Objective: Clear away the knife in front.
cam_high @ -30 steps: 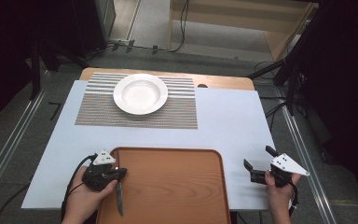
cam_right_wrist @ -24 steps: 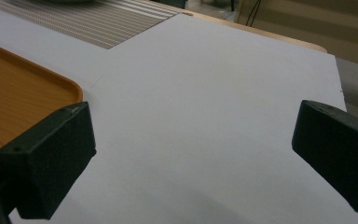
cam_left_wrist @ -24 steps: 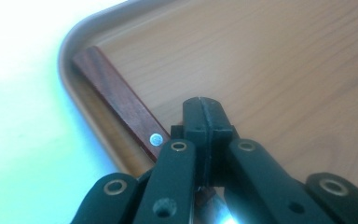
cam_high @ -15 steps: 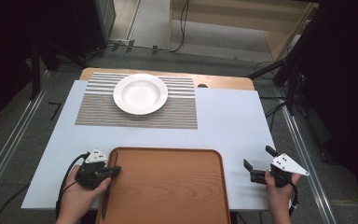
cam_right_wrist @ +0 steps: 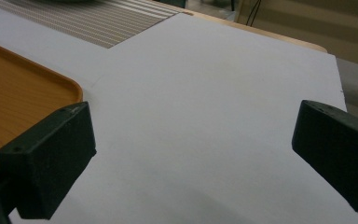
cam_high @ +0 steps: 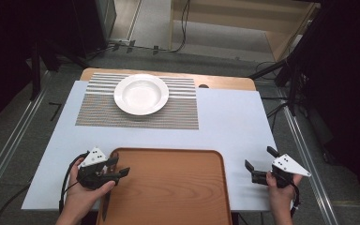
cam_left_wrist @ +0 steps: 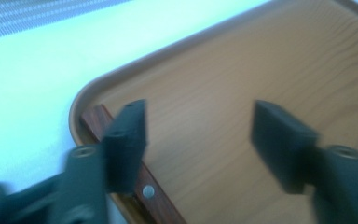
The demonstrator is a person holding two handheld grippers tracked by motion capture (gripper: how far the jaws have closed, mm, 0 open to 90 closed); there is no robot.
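My left gripper [cam_high: 120, 166] [cam_left_wrist: 200, 121] hovers over the left edge of a wooden tray [cam_high: 168, 151] [cam_left_wrist: 81, 100]. Its jaws have just been opening and now stand apart with nothing pressed between them. A knife [cam_high: 106, 204] lies in the tray along that left rim. Its brown riveted handle [cam_left_wrist: 144, 186] passes under one jaw in the left gripper view. My right gripper [cam_high: 259, 158] [cam_right_wrist: 191, 140] is open over the white table cover, to the right of the tray [cam_right_wrist: 28, 88], and holds nothing.
An empty white plate [cam_high: 141, 93] sits on a striped placemat [cam_high: 183, 117] [cam_right_wrist: 102, 23] at the far side of the table. A white sheet [cam_high: 234, 122] covers the tabletop. Cables and stands crowd the floor beyond the table's far edge.
A second ago my left gripper was shut on the knife over the tray's left side. Its jaws have since opened and the knife rests in the tray. The right gripper has stayed put.
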